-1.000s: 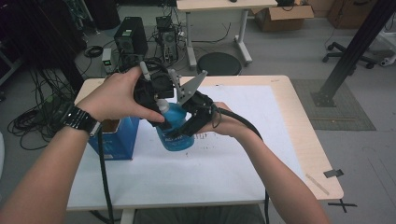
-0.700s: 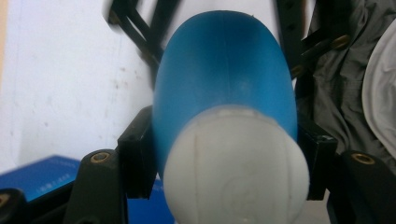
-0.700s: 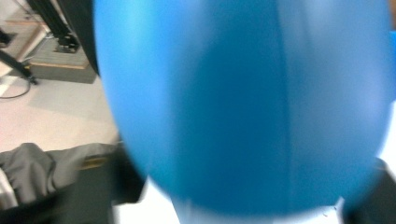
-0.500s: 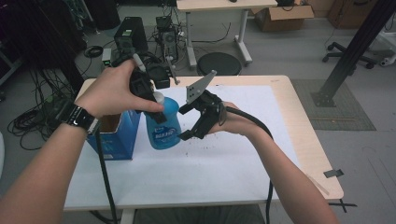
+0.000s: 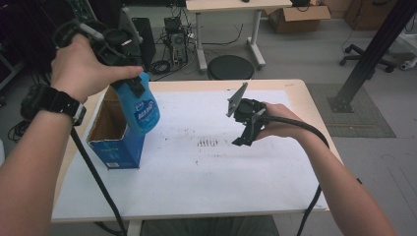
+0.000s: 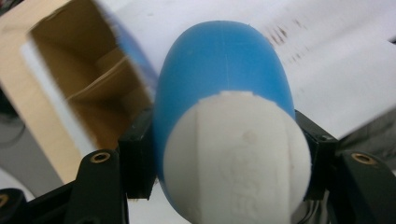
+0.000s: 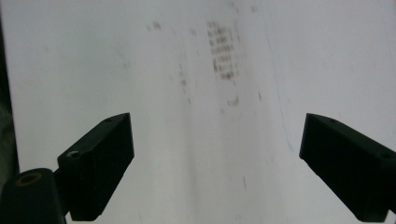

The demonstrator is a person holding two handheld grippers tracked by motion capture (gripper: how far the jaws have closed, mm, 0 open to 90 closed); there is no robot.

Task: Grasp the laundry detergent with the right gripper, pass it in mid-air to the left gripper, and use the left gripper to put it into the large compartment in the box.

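Blue bottle [image 5: 141, 109] | clamped in left gripper [image 5: 129, 87] | above box [image 5: 114, 135]

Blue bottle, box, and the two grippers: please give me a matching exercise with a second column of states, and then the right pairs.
1. blue bottle
2. cardboard box
3. left gripper
4. right gripper

a. fingers wide apart, nothing between them
b. stands open-topped on the table
c. held in the air, tilted
d. shut on the white cap end

Pairs: 1-c, 2-b, 3-d, 4-a

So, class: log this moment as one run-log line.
left claw: shut on blue bottle | bottle: over open box | right claw: open, empty
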